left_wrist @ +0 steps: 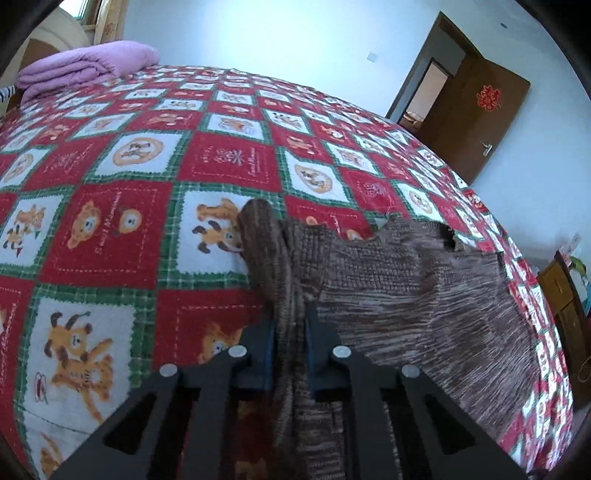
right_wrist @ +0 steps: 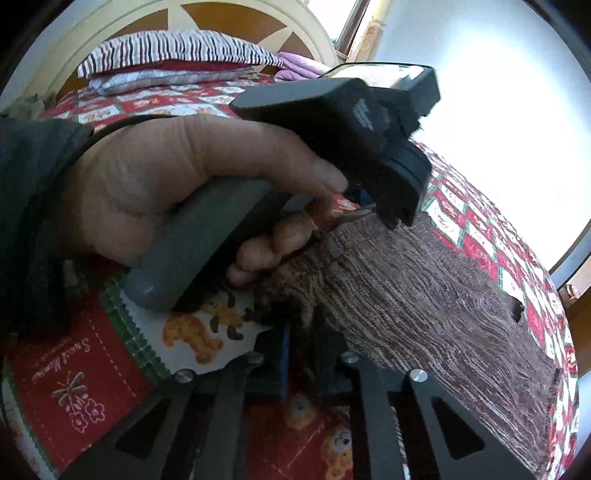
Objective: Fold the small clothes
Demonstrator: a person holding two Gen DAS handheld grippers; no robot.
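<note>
A brown knitted garment [left_wrist: 406,288] lies spread over the right part of a bed. My left gripper [left_wrist: 290,332] is shut on a raised fold of it, and the knit runs up between the blue pads. In the right wrist view my right gripper [right_wrist: 303,354] is shut on a dark bunched edge of the same brown knitted garment [right_wrist: 424,295]. Above it a person's hand [right_wrist: 177,177] holds the left gripper [right_wrist: 364,206], whose tips pinch the garment's far edge.
The bed wears a red, white and green bear-patterned cover [left_wrist: 122,229]. A folded purple quilt [left_wrist: 85,70] and a striped pillow [right_wrist: 173,51] lie by the headboard [right_wrist: 240,18]. A brown door [left_wrist: 476,122] stands open; wooden furniture [left_wrist: 561,295] is beside the bed.
</note>
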